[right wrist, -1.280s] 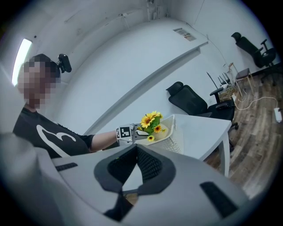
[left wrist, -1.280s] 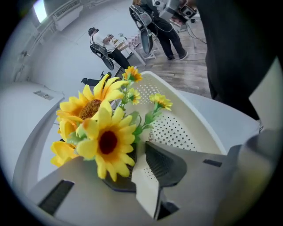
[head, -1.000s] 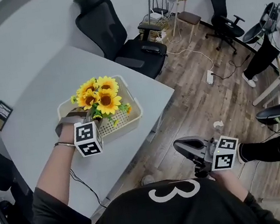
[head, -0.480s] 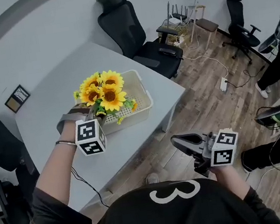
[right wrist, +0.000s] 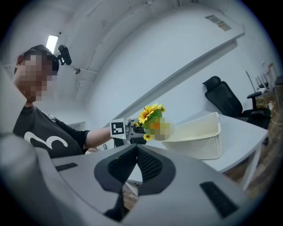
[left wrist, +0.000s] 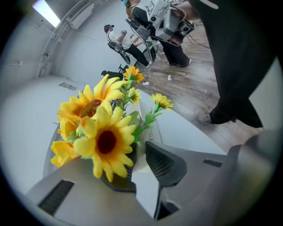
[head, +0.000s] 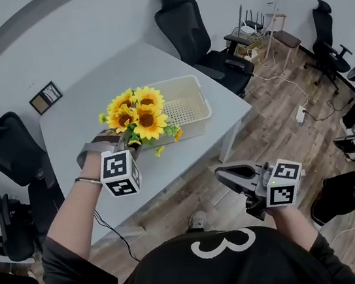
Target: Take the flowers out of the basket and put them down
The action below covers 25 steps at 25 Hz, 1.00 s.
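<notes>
Flowers: moved clear of the basket since the earlier frame, now over bare table. Left gripper pinches the stems; right gripper pressed together, empty. Set-down outstanding.

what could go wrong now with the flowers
The left gripper pinches the flowers low on the stems, with the heads leaning out; the bunch could swing or slip.
They hang close to the table's near edge; set down there, they might roll off.
A trailing sprig sits by the basket and could snag.
</notes>
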{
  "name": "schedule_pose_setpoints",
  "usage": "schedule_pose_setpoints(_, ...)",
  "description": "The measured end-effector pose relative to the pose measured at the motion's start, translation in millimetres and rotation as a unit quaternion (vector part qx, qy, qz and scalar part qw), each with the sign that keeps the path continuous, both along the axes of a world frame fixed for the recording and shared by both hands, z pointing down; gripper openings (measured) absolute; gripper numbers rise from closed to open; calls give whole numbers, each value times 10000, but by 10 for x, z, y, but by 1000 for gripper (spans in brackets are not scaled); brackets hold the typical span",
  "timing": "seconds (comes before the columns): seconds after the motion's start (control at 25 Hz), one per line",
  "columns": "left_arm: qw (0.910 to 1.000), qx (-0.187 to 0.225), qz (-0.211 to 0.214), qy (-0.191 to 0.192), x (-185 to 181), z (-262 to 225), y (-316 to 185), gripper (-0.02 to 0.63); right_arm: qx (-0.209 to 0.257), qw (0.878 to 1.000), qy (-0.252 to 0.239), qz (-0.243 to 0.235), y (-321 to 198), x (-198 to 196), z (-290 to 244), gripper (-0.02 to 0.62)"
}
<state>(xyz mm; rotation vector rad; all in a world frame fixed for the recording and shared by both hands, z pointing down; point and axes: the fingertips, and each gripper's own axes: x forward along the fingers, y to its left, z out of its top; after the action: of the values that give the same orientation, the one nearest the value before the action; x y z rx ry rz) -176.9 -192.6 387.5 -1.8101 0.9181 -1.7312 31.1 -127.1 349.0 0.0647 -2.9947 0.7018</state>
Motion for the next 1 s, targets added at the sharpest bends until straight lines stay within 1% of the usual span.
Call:
schedule_pose_setpoints(0.12,9999,-34,-146,14,-4,30,296,74,27,9998,-13,-206,204,-73,-11,8)
schedule_pose_setpoints(0.32,9983,-133,-555,69,-10,98,804,74,20,9973,-11,-738,528,-176,-18,8)
schedule_pose_setpoints(0.56,9940,-159,-1065,184,-200,149,1280,74,41,9922,-77,-1244,819,-432,-46,8)
schedule_pose_setpoints(0.84,9874,-202,-1546,264,-419,259,1656,74,83,9855,-113,-1692,1057,-711,-12,8)
schedule_pose_setpoints(1.0,9857,-275,-1639,283,-516,345,1794,74,152,9846,-189,-1730,1122,-841,-34,8)
